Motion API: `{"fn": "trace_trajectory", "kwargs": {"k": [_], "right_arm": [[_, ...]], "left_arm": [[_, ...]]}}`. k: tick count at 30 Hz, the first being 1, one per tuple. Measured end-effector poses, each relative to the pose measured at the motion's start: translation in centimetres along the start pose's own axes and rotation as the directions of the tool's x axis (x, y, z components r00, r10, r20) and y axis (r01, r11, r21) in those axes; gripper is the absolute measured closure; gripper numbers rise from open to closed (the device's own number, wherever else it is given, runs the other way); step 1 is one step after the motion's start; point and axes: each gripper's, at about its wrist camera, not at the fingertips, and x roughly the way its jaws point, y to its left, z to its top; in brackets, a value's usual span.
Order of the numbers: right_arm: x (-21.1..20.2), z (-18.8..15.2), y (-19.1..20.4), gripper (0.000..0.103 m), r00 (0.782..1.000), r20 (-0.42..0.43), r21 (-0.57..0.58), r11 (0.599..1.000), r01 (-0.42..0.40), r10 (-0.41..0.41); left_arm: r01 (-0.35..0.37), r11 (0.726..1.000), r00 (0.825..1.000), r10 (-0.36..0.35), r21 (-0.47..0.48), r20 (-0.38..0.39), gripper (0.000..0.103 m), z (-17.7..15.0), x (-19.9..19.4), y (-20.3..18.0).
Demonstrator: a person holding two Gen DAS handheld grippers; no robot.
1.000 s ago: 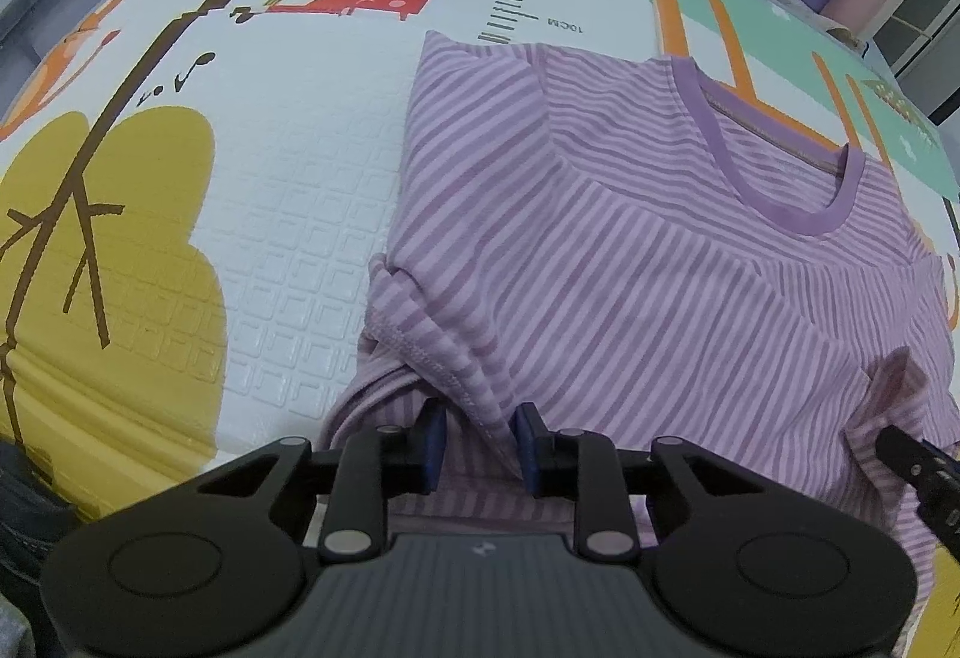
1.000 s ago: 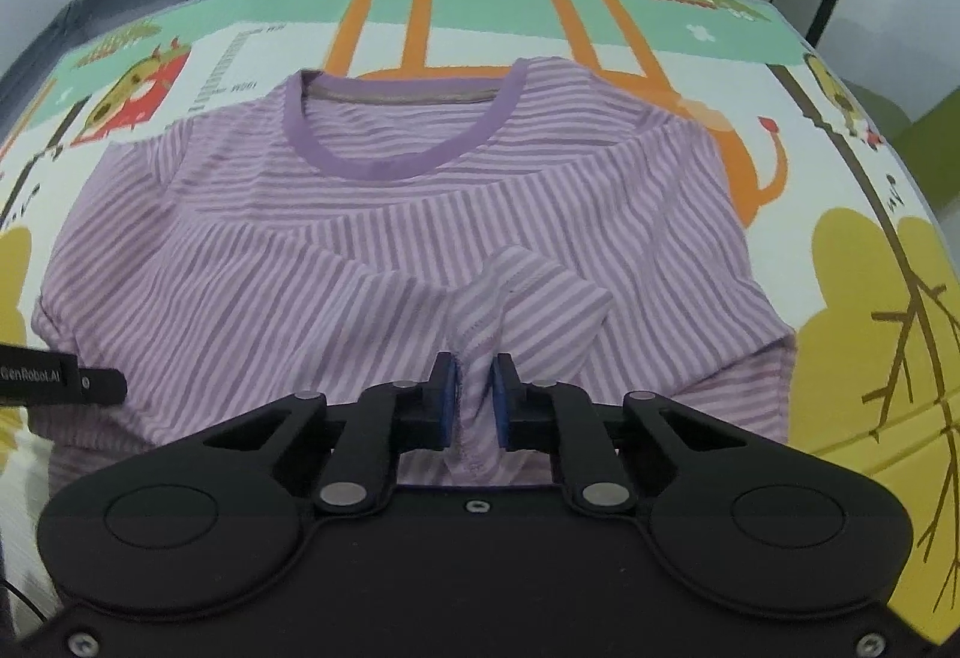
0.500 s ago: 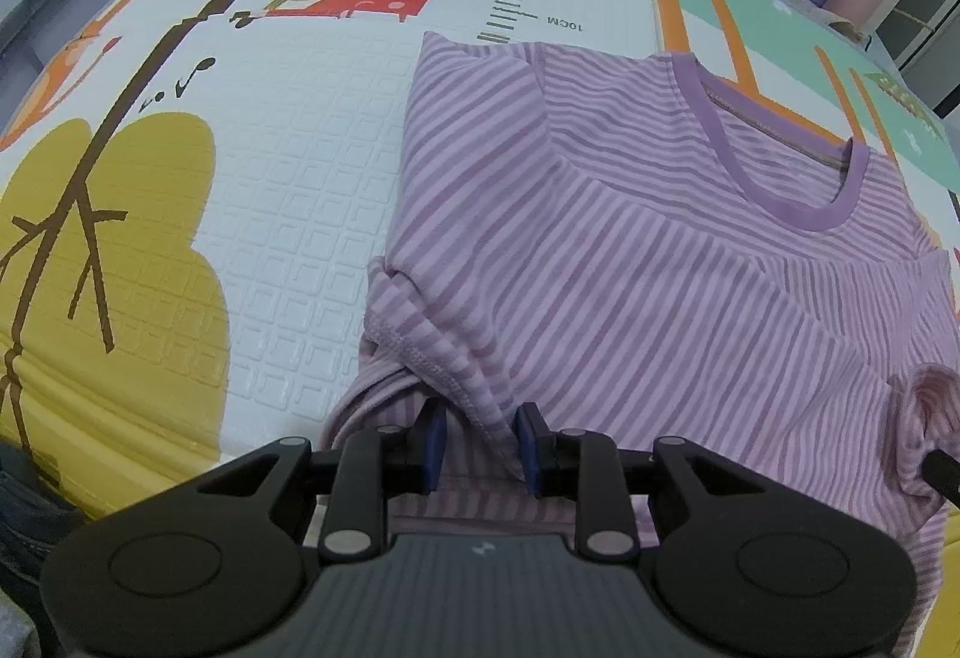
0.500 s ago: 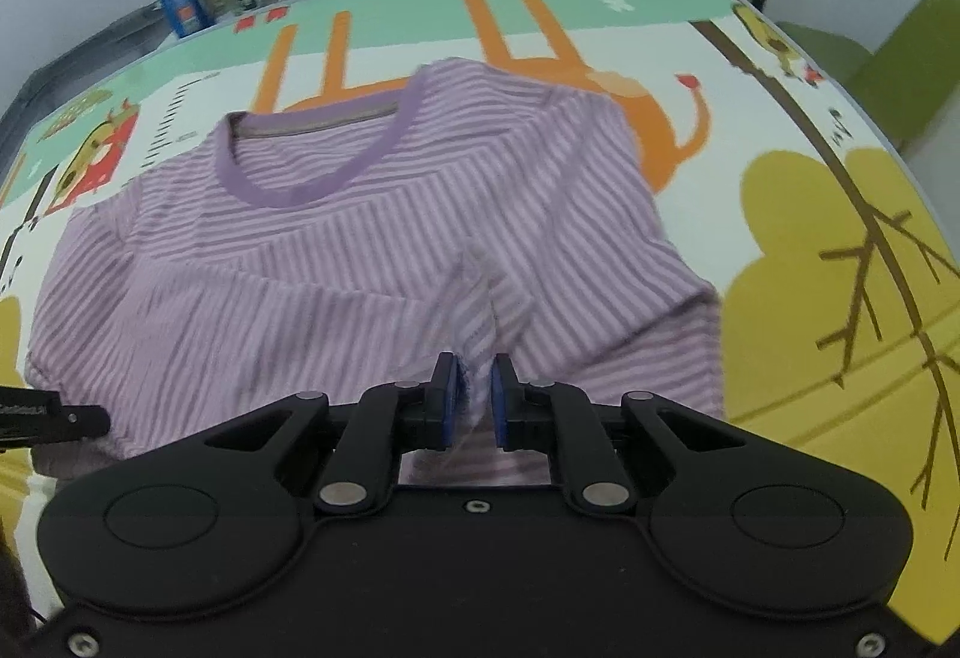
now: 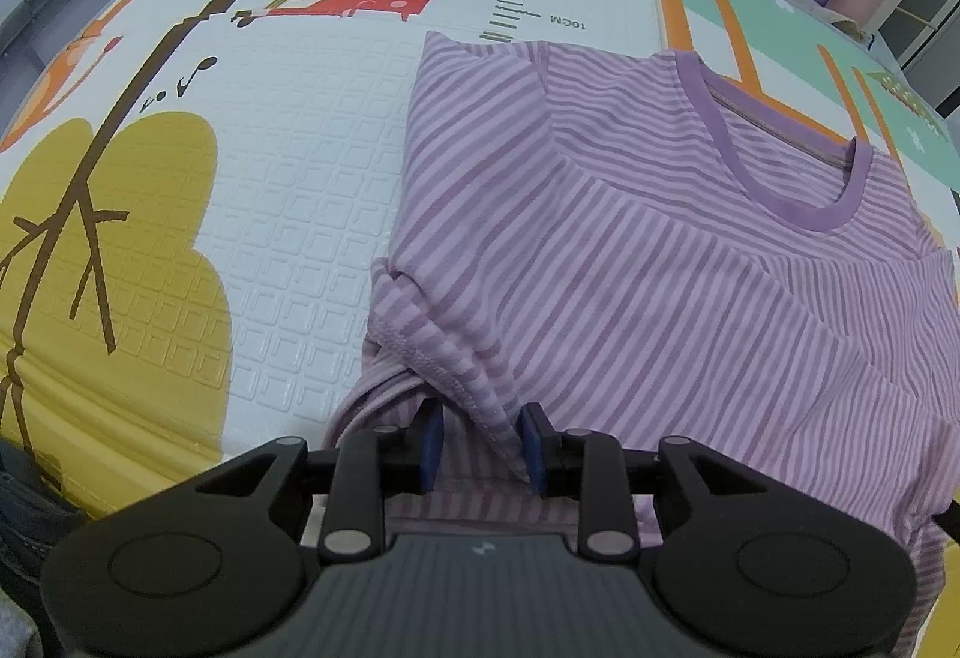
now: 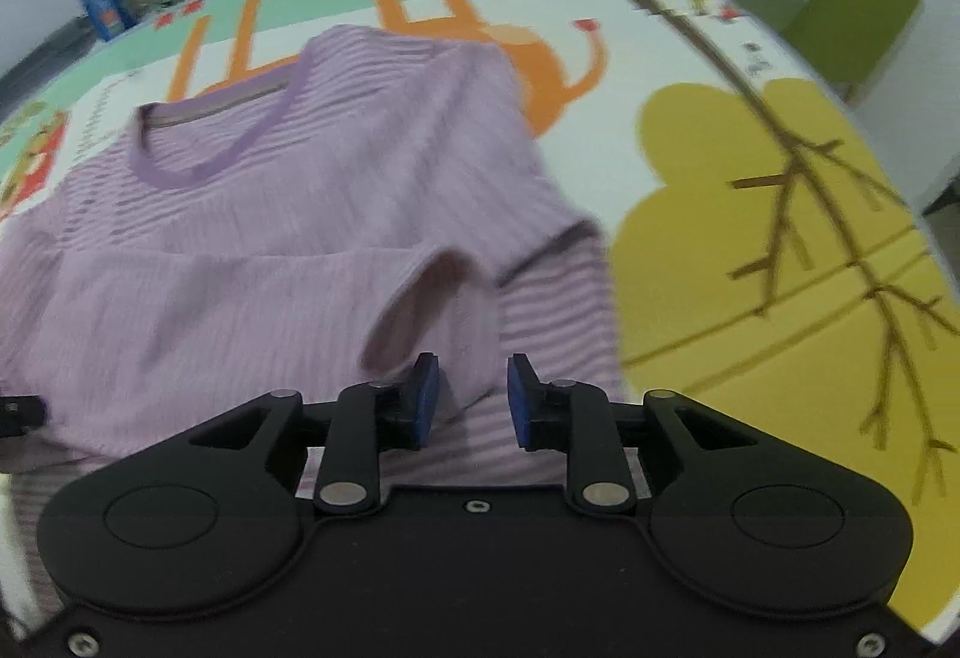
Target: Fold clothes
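Both sleeves lie folded across the striped purple T-shirt (image 5: 630, 262). The right gripper (image 6: 468, 397) has just been opening, fabric loose between; the left gripper (image 5: 482, 445) likewise. Body fold remains.

Striped knit cloth shirt (image 5: 630, 262); embossed foam mat (image 5: 300, 190).

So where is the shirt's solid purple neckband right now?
In the left wrist view the solid purple ribbed neckband sits upper right, at the far edge of the purple striped T-shirt, over the orange bars printed on the play mat.
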Motion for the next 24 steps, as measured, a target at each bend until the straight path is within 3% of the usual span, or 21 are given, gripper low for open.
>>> {"fn": "trace_trajectory", "kwargs": {"k": [1, 7, 12, 20, 22, 24], "right_arm": [[-0.1, 0.0, -0.3, 0.08, 1.0, 0.009, 0.001, 1.0, 0.025, -0.025], [-1.6, 1.0, -2.5, 0.078, 0.997, 0.05, 0.097, 0.993, -0.064, 0.059], [-2.9, 1.9, -1.7, 0.067, 0.989, 0.085, 0.083, 0.988, -0.13, 0.123], [-1.2, 2.7, 0.6, 0.066, 0.988, 0.01, 0.069, 0.985, -0.156, 0.156], [-0.5, 2.6, 0.8, 0.071, 0.986, -0.012, 0.075, 0.983, -0.167, 0.169], [0.0, 2.5, 0.8, 0.084, 0.983, -0.027, 0.079, 0.981, -0.176, 0.179]], "left_arm": [[0.0, 1.0, 1.0, 0.0, 0.001, -0.001, 0.071, 0.0, 0.0, 0.0], [-0.006, 1.0, 1.0, 0.006, 0.007, -0.001, 0.071, 0.1, -0.1, 0.0], [-0.01, 1.0, 1.0, 0.01, 0.011, -0.001, 0.07, 0.1, -0.1, -0.1], [-0.013, 1.0, 1.0, 0.013, 0.012, 0.001, 0.07, 0.2, -0.1, -0.3], [-0.01, 1.0, 1.0, 0.01, 0.01, 0.0, 0.07, 0.2, -0.1, -0.2], [-0.006, 1.0, 1.0, 0.006, 0.009, -0.001, 0.07, 0.2, -0.2, -0.1]]}}
